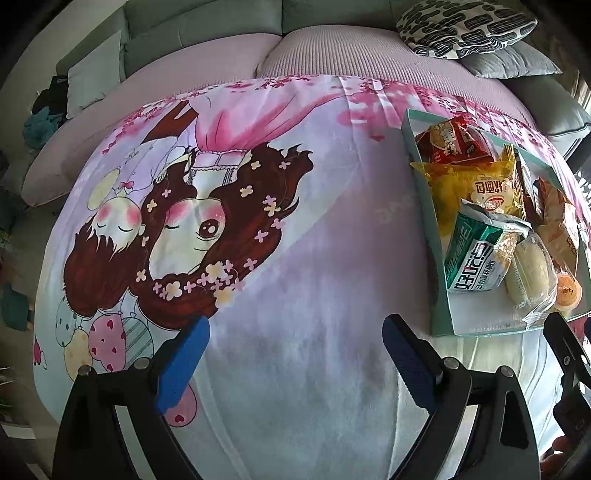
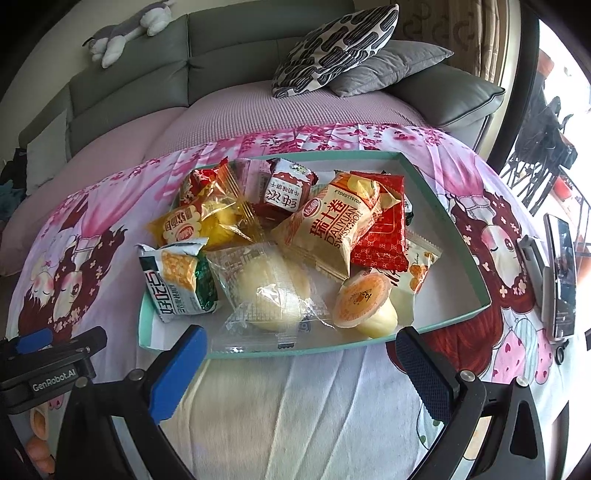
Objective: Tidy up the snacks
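Note:
A shallow teal-rimmed box (image 2: pixel 476 258) holds several wrapped snacks on a cartoon-print cloth (image 1: pixel 295 229). Among them are a green-and-white packet (image 2: pixel 177 284), a clear-wrapped pale bun (image 2: pixel 273 295), an orange jelly cup (image 2: pixel 364 301), a Swiss roll pack (image 2: pixel 332 229) and a yellow bread pack (image 2: pixel 207 221). My right gripper (image 2: pixel 299 347) stands open just in front of the box's near rim, nothing between its fingers. My left gripper (image 1: pixel 295 336) hangs open over bare cloth, left of the box (image 1: pixel 439 295). In the left wrist view the same green packet (image 1: pixel 472 254) lies at the right.
A grey sofa (image 2: pixel 221 55) with a patterned cushion (image 2: pixel 332 48) and a grey cushion (image 2: pixel 391 66) stands behind the cloth-covered surface. A phone on a stand (image 2: pixel 561 273) sits at the right edge. A plush toy (image 2: pixel 125 33) lies on the sofa back.

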### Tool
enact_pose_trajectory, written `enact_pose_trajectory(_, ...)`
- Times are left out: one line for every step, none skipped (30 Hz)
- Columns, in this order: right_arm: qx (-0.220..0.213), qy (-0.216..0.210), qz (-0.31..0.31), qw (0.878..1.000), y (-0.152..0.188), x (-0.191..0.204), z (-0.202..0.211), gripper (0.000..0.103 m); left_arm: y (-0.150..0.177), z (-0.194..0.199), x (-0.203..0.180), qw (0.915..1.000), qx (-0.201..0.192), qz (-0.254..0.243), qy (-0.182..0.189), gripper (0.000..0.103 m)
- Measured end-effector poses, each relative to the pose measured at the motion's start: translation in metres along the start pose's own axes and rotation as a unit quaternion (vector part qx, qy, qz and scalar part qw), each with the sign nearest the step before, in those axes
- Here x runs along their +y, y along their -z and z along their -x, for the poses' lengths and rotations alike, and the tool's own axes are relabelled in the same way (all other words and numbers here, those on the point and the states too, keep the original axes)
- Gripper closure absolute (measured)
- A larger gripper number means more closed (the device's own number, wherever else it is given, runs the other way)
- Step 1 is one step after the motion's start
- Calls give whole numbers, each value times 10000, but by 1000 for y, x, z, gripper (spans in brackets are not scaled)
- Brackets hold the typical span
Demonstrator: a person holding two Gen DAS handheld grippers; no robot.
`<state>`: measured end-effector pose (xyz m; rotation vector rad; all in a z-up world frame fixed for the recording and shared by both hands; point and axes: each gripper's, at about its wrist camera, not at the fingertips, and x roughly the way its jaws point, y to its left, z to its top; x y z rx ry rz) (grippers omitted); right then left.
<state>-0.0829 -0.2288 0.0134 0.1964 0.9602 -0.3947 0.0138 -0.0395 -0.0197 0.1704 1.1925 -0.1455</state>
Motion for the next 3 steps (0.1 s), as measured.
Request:
enact_pose_trajectory(6, -12, 0, 10000, 0, 0, 0, 0, 0, 0, 0, 10000, -4, 3, 1, 8)
enact_pose_trajectory(12, -16, 1, 10000, 1, 0, -1, 0, 0, 0, 1, 10000, 1, 10, 5, 8)
enact_pose_trajectory(21, -18, 1, 10000, 1, 0, -1, 0, -1, -1, 2, 10000, 11, 14, -4, 8)
